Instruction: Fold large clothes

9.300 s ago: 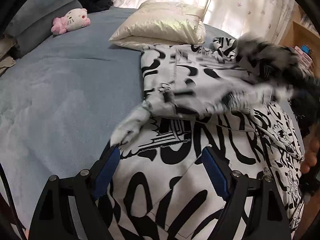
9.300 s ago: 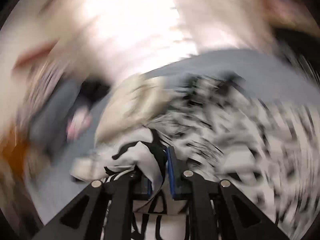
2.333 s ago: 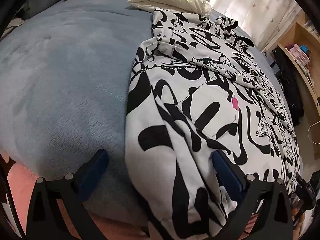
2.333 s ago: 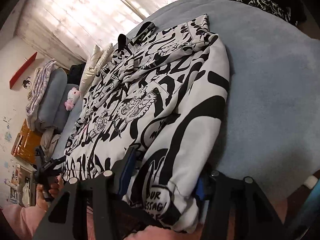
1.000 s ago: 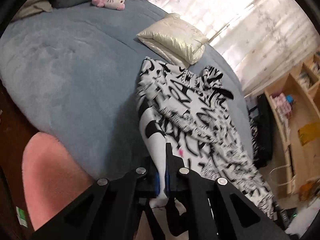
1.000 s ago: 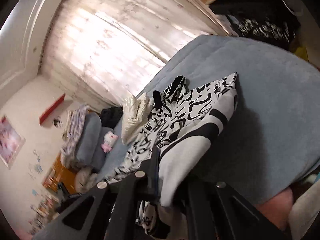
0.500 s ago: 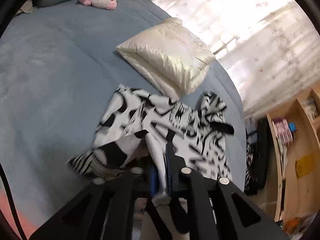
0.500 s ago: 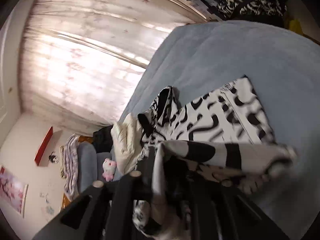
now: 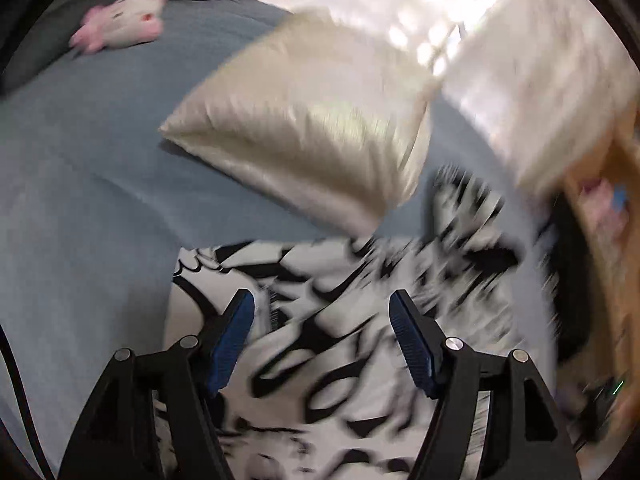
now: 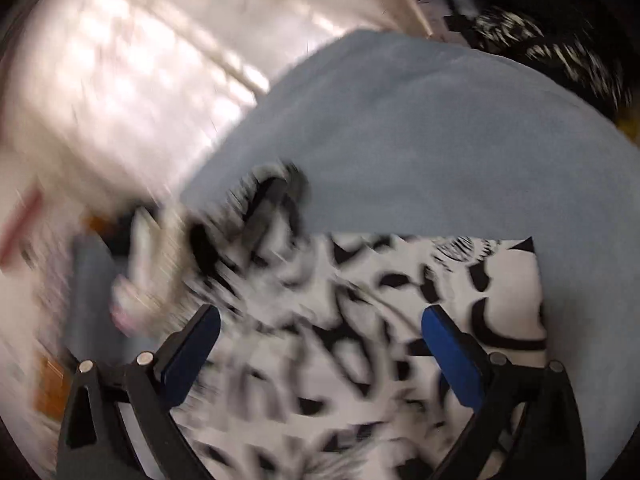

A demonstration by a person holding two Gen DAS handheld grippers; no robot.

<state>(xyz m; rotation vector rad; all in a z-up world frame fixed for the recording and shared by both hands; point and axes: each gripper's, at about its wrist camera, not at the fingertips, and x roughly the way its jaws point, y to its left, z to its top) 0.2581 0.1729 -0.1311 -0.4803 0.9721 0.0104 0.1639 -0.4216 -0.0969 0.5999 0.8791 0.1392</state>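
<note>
Left gripper [image 9: 320, 334] jaws just opened over black-and-white garment [image 9: 340, 360].

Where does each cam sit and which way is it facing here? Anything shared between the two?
Left wrist: sits on the left hand-held gripper, looking forward and down at the garment, pillow and plush toy beyond; only its open fingers show.
Right wrist: sits on the right hand-held gripper, looking down at the garment and blanket; only its open fingers show.
Shared: garment, blanket, curtain.
</note>
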